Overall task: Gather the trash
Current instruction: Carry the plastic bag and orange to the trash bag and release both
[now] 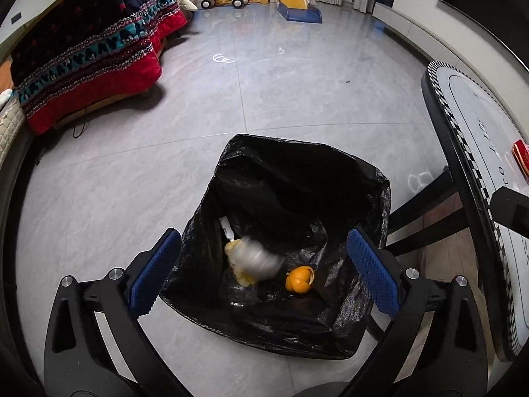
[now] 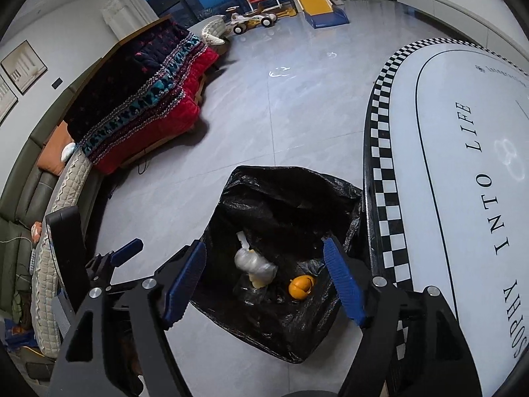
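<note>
Black lettering "SOPHY INTO LIFE" on white oval checker-edged tabletop (image 2: 463, 172), right of right gripper (image 2: 264, 284). Both grippers spread wide, empty, left gripper (image 1: 261, 264) too. Below and ahead: black plastic trash bag (image 1: 297, 178) holding orange peel (image 1: 299, 278), blurred clear wrapper (image 1: 254, 259). Grey tiled floor (image 1: 264, 82); red patterned blanket (image 1: 99, 53) far left.

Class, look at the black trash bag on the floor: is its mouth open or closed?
Open. The bag gapes at the top, so the orange peel and a clear plastic bottle inside show from above.
</note>
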A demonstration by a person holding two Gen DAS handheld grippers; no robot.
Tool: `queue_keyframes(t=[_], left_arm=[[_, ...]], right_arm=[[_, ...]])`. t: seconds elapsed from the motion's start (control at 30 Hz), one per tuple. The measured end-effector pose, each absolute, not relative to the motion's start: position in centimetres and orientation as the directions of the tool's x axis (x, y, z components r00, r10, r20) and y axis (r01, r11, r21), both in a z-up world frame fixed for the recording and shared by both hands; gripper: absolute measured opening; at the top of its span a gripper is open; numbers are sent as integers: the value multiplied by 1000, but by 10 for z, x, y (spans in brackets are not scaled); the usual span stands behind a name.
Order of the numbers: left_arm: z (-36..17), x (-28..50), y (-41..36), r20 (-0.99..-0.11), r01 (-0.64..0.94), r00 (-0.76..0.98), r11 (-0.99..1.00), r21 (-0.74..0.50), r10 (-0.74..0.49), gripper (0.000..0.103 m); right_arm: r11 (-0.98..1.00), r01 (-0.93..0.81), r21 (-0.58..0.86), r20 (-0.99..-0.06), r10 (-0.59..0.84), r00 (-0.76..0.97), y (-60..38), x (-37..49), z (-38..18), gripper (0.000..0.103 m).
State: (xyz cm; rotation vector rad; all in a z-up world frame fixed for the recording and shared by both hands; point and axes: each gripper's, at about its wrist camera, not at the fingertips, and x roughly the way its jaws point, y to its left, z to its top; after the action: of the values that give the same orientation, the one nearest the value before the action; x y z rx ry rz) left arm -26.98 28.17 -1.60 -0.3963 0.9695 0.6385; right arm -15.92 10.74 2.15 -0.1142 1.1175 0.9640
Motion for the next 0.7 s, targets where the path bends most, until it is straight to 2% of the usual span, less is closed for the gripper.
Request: queue_keyframes(t=[0.4, 0.7], left_arm=[[0, -246, 251, -842, -592, 459, 804, -50, 285, 97], [30, -194, 201, -818, -481, 525, 875, -56, 236, 97]], right_arm=[[643, -669, 372, -771, 615, 163, 69, -144, 40, 75], [708, -614, 349, -764, 594, 251, 17, -113, 54, 75]])
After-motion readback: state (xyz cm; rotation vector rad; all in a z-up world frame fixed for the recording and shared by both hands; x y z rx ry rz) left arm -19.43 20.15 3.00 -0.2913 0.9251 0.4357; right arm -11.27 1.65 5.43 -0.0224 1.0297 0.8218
